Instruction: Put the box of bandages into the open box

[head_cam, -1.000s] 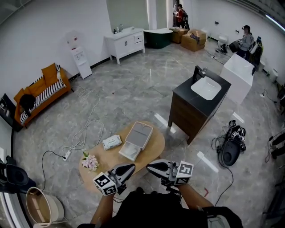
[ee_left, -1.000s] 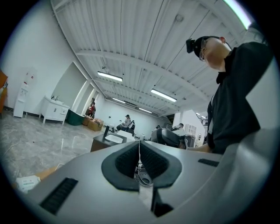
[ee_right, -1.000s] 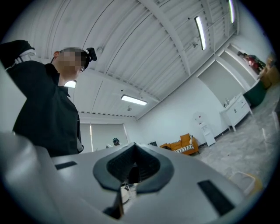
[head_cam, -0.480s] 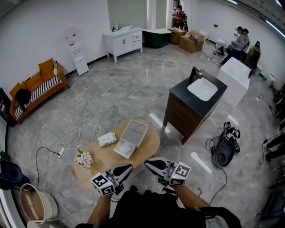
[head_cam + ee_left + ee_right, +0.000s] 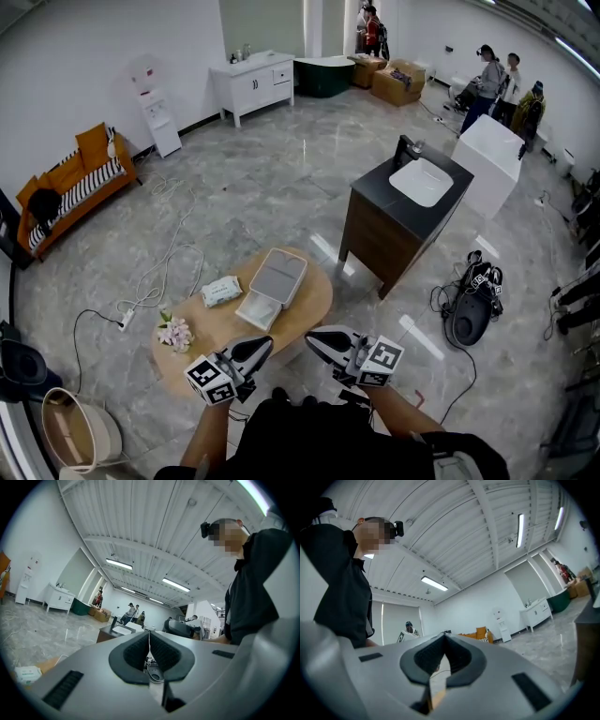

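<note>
Ceiling strip lights, high above the left hand-held gripper, light the room brightly and evenly. Beyond it the polished floor carries pale streaks of glare. Shadows are faint and soft. Every view bows strongly toward its edges; the two gripper views have dark rounded corners, and the surfaces nearest each lens are blurred.

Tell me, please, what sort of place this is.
Probably a showroom or staged test hall: a freestanding sink vanity, a green bathtub and an orange sofa share one open floor.
</note>
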`<act>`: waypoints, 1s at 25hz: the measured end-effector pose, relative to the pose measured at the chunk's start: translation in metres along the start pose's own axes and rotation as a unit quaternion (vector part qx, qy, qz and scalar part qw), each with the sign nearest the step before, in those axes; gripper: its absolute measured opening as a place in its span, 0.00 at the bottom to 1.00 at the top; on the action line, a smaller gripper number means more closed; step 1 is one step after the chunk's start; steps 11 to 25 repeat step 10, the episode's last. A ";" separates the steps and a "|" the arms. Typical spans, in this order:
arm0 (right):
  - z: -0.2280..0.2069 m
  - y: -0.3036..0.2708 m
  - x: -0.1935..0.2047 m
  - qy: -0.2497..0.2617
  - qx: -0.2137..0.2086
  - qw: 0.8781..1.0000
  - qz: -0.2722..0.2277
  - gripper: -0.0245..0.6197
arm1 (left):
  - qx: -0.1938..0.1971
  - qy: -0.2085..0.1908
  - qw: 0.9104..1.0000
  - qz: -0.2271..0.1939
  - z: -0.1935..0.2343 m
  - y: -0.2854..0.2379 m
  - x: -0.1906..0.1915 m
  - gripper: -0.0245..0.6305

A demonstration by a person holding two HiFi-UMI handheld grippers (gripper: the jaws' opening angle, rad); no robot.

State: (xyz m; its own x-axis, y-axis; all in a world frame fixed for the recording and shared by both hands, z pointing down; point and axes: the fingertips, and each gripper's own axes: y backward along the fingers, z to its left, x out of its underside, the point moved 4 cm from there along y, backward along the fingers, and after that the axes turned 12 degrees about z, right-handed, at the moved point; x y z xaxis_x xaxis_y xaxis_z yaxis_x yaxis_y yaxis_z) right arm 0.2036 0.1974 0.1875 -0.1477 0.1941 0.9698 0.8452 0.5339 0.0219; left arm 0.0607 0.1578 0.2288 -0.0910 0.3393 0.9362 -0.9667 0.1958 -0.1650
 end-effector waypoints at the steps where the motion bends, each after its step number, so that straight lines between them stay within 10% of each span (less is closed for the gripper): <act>1: 0.000 0.000 0.001 0.000 -0.001 1.000 -0.001 0.05 | 0.000 -0.002 1.000 0.000 0.000 -0.001 0.000 0.07; 25: 0.006 0.004 0.008 -0.003 -0.006 1.000 0.012 0.05 | -0.014 0.018 1.000 -0.004 0.006 0.006 0.001 0.07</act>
